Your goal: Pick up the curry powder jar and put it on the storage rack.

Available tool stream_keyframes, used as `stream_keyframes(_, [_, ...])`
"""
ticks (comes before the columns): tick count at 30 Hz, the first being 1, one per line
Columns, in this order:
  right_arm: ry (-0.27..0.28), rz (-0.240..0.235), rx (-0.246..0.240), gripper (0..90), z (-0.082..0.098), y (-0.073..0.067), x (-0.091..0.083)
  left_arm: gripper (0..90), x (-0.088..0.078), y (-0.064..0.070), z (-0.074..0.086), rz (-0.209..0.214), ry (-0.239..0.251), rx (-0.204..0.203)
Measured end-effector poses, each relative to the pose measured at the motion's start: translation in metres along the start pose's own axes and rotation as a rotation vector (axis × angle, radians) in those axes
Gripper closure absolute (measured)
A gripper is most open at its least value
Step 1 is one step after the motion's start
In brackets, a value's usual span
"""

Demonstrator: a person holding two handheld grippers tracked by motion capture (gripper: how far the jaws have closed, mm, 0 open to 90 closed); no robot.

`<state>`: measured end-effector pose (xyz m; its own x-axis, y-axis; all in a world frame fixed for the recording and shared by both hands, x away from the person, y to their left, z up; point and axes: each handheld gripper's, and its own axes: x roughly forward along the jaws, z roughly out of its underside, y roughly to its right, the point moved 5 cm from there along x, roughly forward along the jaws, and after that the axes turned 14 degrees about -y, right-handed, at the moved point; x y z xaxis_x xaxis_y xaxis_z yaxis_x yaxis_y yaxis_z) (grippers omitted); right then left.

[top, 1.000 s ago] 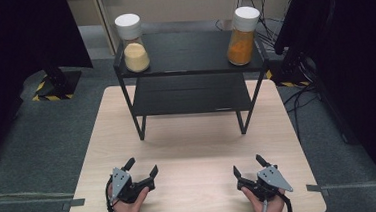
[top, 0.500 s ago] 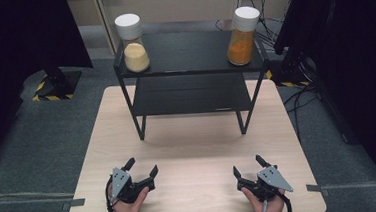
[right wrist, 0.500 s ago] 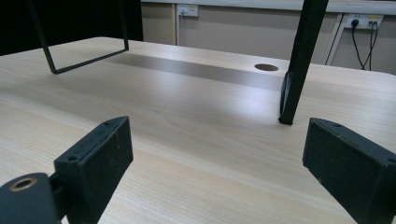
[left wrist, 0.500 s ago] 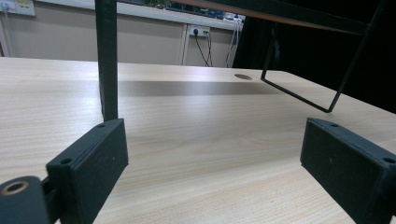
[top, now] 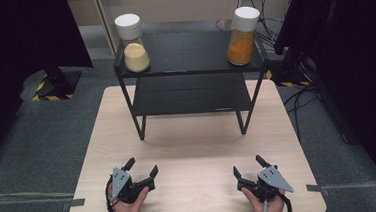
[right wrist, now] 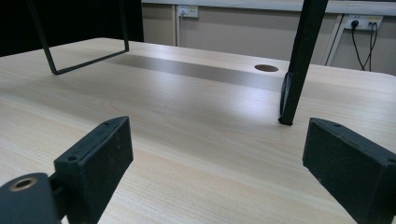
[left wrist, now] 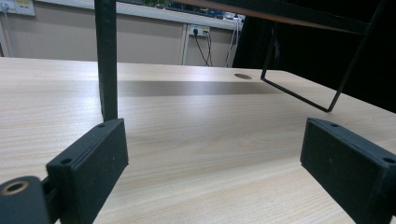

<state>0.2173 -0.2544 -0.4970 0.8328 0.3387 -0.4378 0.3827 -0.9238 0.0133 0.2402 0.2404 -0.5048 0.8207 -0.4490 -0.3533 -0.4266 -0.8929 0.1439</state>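
Jaws: we are holding both spread wide, gripping nothing | left gripper (top: pixel 141 172) and right gripper (top: pixel 247 168) are resting near the desk (top: pixel 194 150) front edge | pale jar (top: pixel 134 42) and orange jar (top: pixel 242 36) are standing at the rack (top: pixel 189 72) top shelf's left and right ends | likely glass, smooth, breakable; we are favouring the body below the lid | no readable writing.

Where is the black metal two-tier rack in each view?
High view: the black metal two-tier rack stands far-centre on the light wooden table.
Left gripper view: rack leg rises upper left, beyond the open fingers.
Right gripper view: rack leg rises upper right.
Shared landmark: round hole in the tabletop, in both gripper views.
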Motion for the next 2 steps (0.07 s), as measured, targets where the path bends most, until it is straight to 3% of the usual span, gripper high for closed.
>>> stream_keyframes(2, [0.0, 0.002, -0.004, 8.7, 0.0, -0.0006, 0.0001, 6.6, 0.0, 0.0001, 0.0001, 0.0, 0.001, 0.0])
